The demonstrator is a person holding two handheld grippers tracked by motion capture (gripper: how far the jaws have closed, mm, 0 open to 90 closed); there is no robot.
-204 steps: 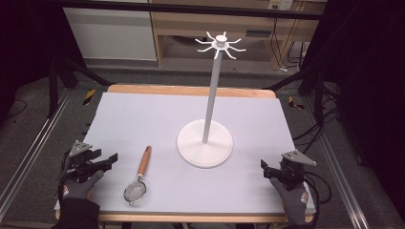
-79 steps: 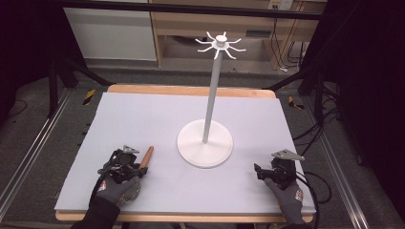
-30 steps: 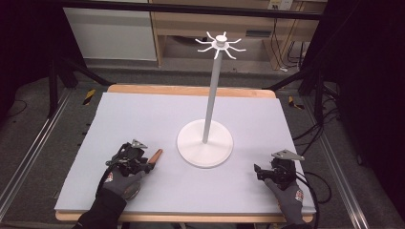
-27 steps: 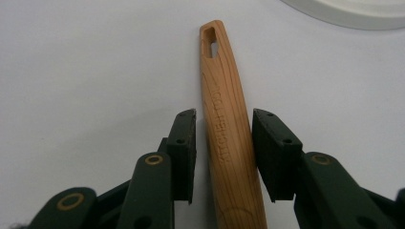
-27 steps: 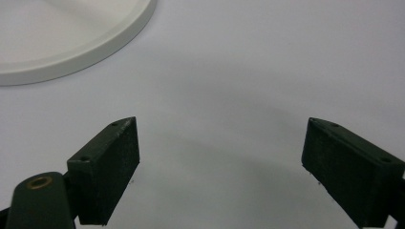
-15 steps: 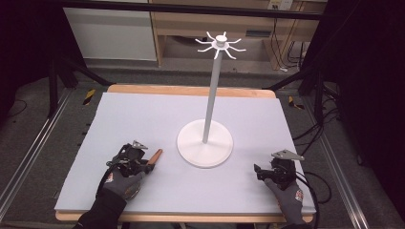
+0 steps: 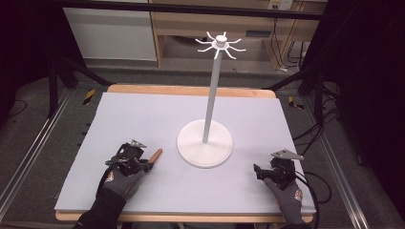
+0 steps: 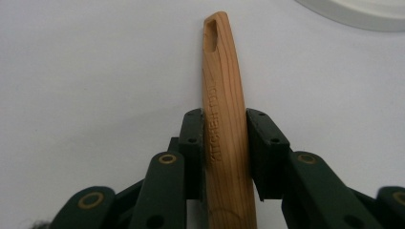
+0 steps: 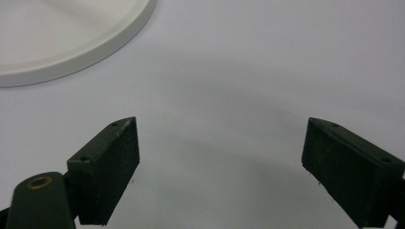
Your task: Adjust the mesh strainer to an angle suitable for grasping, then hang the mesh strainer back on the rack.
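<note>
the left gripper is lying low on the pale lilac tabletop at the near left, held by a hand in a grey and black glove, and its dark green fingers have just been closing on the light wooden handle of a kitchen utensil. in the left gripper view the two pads are pressing against both sides of the handle, which is running straight up between them, with stamped lettering along its grain and a narrow hanging slot near its rounded far end. the handle's tip is lying on the tabletop and pointing toward the round white base of a stand, whose edge is showing at the top right corner. in the high view the reddish-brown end of the handle is poking out past the gripper toward that base, close to it but not touching; the rest of the utensil is hidden under the gripper and hand. the tall white metal stand with a slim pole and a crown of curved hooks at the top is standing upright at the middle of the tabletop. the right gripper is resting at the near right, well apart from the utensil, in another gloved hand, with a grey three-cornered plate on top. its fingers are standing wide apart with nothing but bare tabletop between them, and the rim of the stand's base is showing at the upper left of the right gripper view.
</note>
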